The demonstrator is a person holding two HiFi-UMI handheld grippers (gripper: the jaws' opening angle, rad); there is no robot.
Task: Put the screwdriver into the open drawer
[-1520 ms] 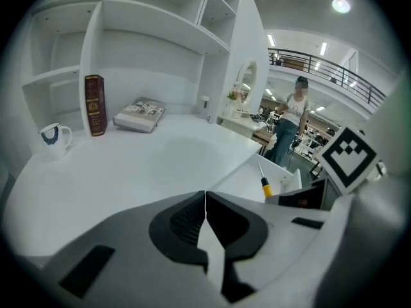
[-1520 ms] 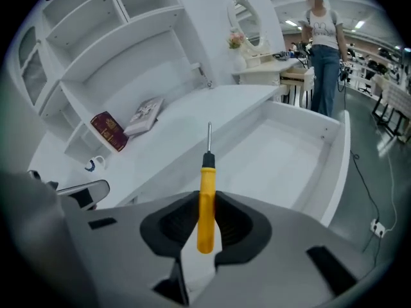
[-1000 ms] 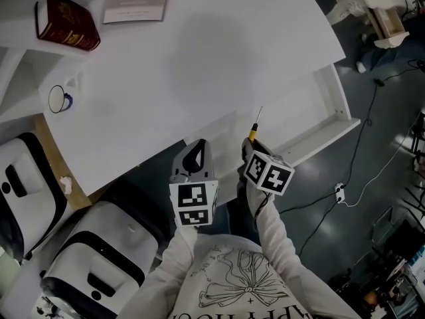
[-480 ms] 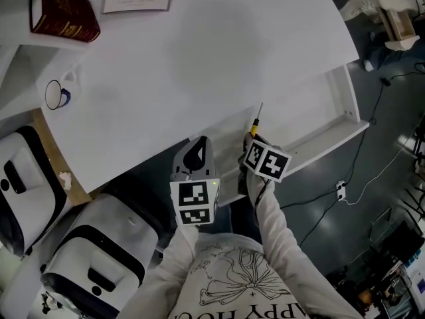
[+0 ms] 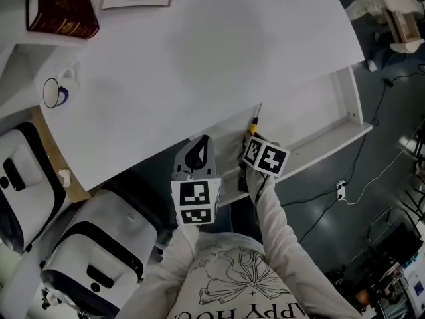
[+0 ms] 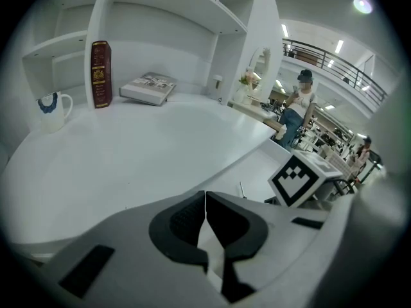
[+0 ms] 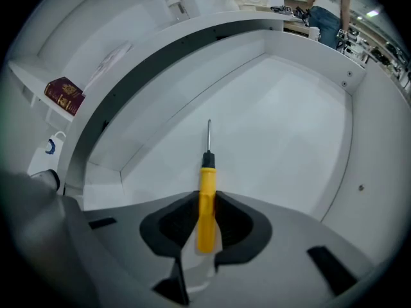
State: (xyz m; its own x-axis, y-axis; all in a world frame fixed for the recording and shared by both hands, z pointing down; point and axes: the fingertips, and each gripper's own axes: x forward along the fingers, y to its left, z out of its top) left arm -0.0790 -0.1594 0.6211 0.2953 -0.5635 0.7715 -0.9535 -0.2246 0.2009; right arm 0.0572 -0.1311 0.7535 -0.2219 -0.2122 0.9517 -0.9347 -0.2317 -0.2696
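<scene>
Since a second ago the left claw [image 5: 197, 153] has kept its place at the near edge of the tabletop [image 5: 199, 58], its jaws pressed together with nothing between them. Just to its right, the right claw [image 7: 207, 215] has sunk lower toward the open drawer [image 5: 317, 119] and now sits a little closer to the tabletop's edge in the head view. Its grip has not altered: the jaws pinch the screwdriver [image 7: 206, 197] by the handle, as before. The screwdriver has gone down with the claw, and its tip still points away from the person. It has a plain yellow handle, a short black collar and a thin, straight metal shaft. The pads clamp the handle along its middle, so the blunt rear end sticks out behind them and the collar and shaft reach out in front. In the right gripper view the shaft lies over the drawer's bare white floor, with the drawer's walls rising at the far side and the right. Whether the tip touches the floor cannot be told. The drawer stands pulled out from under the tabletop on the right.
</scene>
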